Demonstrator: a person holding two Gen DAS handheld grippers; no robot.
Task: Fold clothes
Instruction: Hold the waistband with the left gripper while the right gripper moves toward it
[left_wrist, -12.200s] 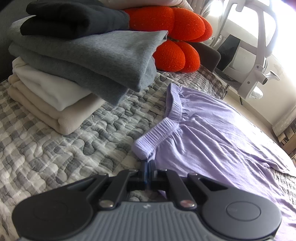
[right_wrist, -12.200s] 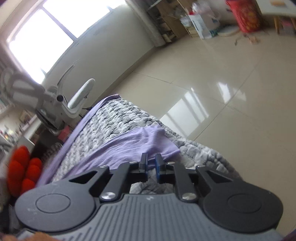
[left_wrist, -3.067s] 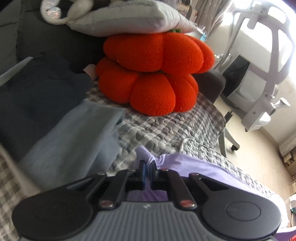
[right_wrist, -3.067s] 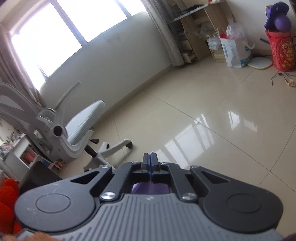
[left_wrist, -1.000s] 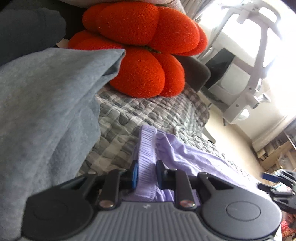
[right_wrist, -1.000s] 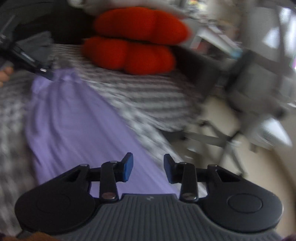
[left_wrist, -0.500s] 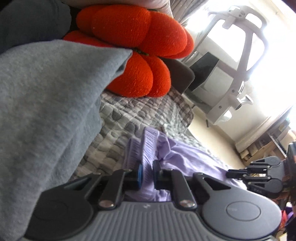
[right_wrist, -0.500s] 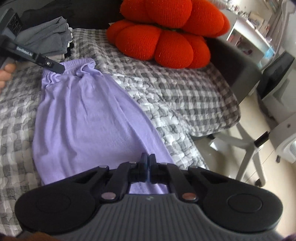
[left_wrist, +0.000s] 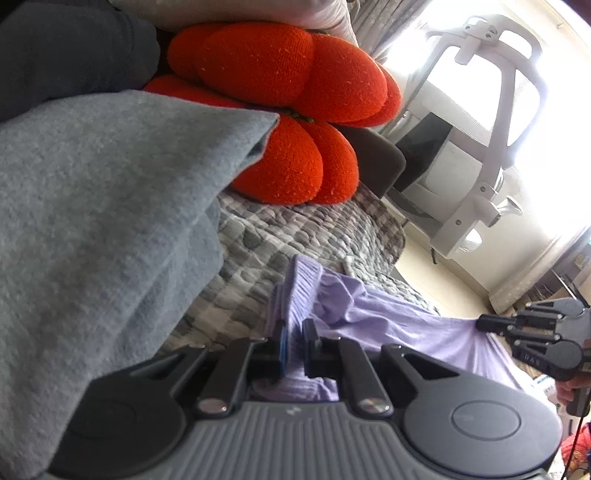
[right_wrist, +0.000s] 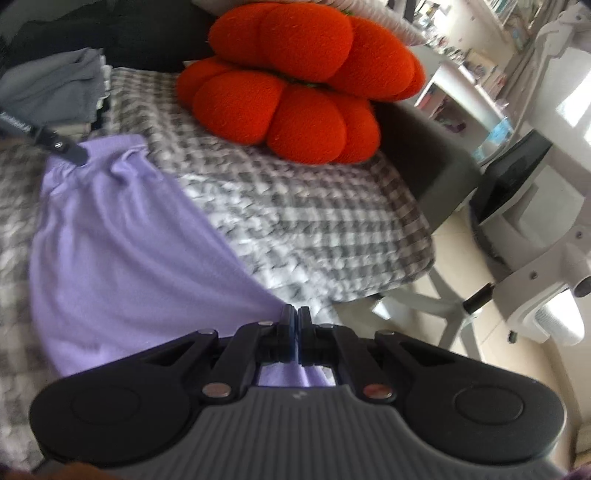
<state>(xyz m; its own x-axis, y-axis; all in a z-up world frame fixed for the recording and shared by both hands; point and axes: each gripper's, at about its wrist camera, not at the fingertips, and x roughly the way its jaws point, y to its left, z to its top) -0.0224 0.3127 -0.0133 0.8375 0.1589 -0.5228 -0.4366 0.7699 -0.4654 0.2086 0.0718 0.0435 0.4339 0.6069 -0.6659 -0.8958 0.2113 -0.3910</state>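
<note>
Your left gripper (left_wrist: 292, 345) pinches lilac garment (right_wrist: 122, 251) at ribbed waistband; right gripper (right_wrist: 295, 326) clamps opposite end; cloth stretched smooth over checked quilt (right_wrist: 295, 206).

The grey folded stack (left_wrist: 92, 221) runs off the left edge; the purple garment's (right_wrist: 122, 251) lower hem hides behind the right tongs (right_wrist: 295, 317).

Orange pumpkin cushions (left_wrist: 295, 110) on checkered quilt (right_wrist: 295, 206); white office chair (left_wrist: 487, 129) beside.

Lilac garment (right_wrist: 122, 236) – soft matt cloth
</note>
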